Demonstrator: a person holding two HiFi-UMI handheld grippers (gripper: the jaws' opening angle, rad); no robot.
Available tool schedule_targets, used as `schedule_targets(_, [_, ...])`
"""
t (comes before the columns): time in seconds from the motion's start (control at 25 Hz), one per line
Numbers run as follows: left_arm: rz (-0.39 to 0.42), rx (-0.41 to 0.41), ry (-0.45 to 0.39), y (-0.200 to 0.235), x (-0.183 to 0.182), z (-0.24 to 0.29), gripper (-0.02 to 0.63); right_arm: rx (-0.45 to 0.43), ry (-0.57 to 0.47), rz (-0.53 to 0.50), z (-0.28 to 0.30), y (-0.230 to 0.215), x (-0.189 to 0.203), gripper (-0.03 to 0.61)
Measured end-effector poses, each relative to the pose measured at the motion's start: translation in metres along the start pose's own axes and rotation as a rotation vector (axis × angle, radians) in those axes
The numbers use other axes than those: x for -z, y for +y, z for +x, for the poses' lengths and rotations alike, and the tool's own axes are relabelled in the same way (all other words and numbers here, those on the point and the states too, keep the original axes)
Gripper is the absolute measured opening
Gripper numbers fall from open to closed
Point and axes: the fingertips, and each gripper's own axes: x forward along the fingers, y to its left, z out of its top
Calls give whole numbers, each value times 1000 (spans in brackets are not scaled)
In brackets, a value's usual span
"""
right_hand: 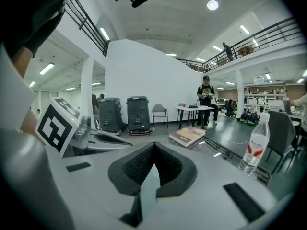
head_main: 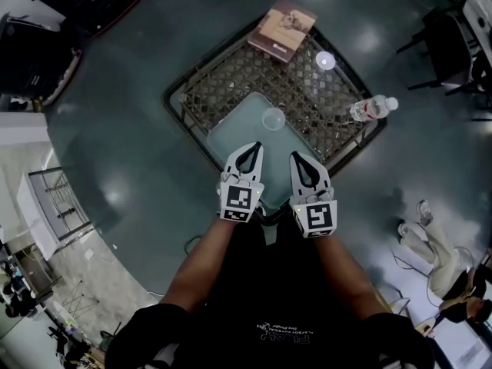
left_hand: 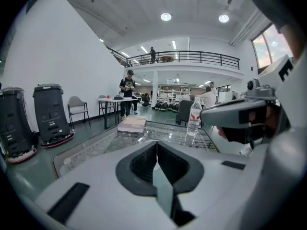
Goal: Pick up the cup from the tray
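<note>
A small clear cup [head_main: 274,118] stands on a pale translucent tray [head_main: 231,133] that lies on a glass-topped wicker table [head_main: 201,91]. My left gripper [head_main: 251,147] hovers over the tray's near edge, a little nearer than the cup, and its jaws are shut with nothing between them. My right gripper [head_main: 298,157] hangs beside it on the right, also shut and empty. In the left gripper view the closed tips [left_hand: 156,144] meet in a line, with the right gripper [left_hand: 240,114] alongside. The right gripper view shows its closed tips [right_hand: 154,145] too. Neither gripper view shows the cup.
A book [head_main: 282,29] lies at the table's far corner. A second small clear cup [head_main: 325,61] stands beyond the tray, and a water bottle [head_main: 373,108] lies at the table's right edge. Black chairs [head_main: 450,48] stand to the right. People stand in the hall behind.
</note>
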Motion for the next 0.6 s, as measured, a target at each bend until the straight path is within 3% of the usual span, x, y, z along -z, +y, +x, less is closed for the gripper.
schedule_targets(0.32, [21,-26,120,4,38,45,16,-27,64,25,11,-14,36,8])
schedule_targets(0.6, [30,-66,172,7,56,65,259,-40,61,61,19,-16,40,8])
